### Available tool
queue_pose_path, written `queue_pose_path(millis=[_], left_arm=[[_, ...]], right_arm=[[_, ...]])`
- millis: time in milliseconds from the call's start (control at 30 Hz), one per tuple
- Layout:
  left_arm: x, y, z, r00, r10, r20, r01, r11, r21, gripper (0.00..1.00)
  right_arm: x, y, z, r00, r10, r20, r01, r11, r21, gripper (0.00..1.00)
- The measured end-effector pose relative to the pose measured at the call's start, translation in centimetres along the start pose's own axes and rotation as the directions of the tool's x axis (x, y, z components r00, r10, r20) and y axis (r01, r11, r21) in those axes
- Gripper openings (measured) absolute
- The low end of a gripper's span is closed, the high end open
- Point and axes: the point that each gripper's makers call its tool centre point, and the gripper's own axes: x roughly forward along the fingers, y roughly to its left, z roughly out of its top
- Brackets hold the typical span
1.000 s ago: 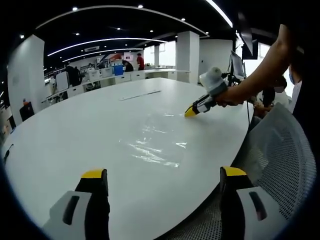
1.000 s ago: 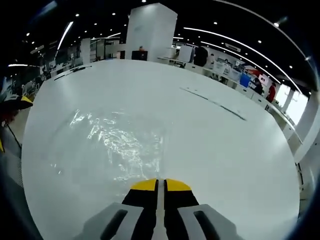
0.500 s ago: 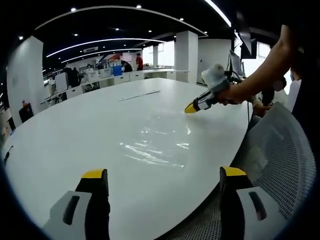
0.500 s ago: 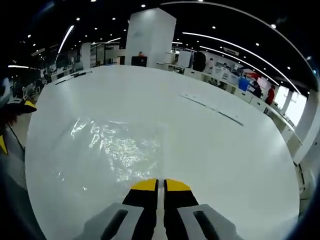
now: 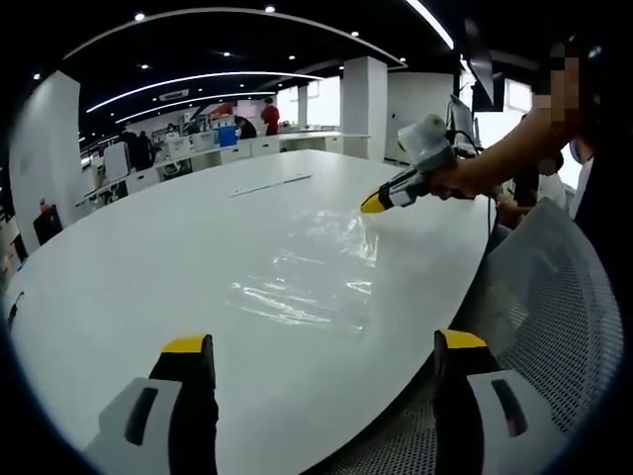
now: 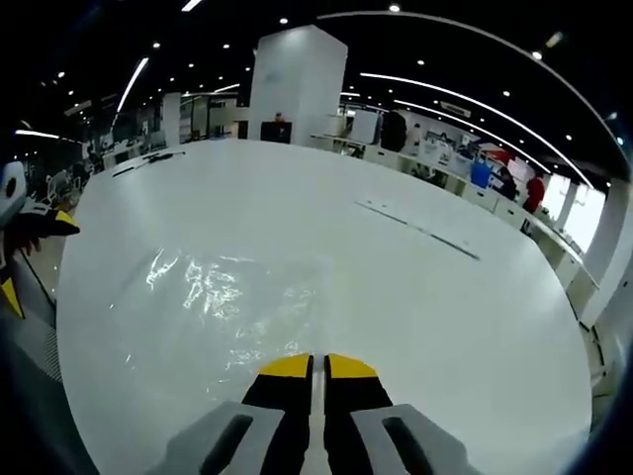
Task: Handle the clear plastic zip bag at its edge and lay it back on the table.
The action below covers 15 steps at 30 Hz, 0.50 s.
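My left gripper [image 5: 321, 371] hangs idle at the near rim of the white table [image 5: 129, 257], its jaws spread wide with nothing between them, pointing across at the clear plastic zip bag [image 5: 307, 272] spread out mid-table. Further right, my right gripper [image 5: 374, 202] has its yellow tips pinched together on the bag's far edge, and that edge now stands higher off the table than it did a second ago, when the tips sat low against the surface; the film beneath it has risen into a short slope while the rest of the bag lies flat and glinting. In the right gripper view the same closed jaws [image 6: 317, 368] sit over the near edge of the bag [image 6: 223, 302], though the film is too clear for me to see it between the pads. I judge the edge-handling half is under way: the corner is up, so what remains is lowering it and letting go so the bag lies flat again.
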Motion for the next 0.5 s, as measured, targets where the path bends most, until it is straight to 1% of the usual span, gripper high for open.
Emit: queue_pose_path(millis=[267,500], left_arm=[[-0.02,-0.06,0.17,1.0,-0.01,0.0,0.01,1.0,0.009,0.91],[0.16,0.52,0.9,1.0,-0.008,0.007,0.008,1.0,0.024,0.91]], right_arm=[[-0.44,0.34,0.39,1.0,0.003,0.017,-0.003,1.0,-0.004,0.0],[-0.98,0.71,0.86,0.999,0.01,0.037,-0.009,1.0,-0.009,0.0]])
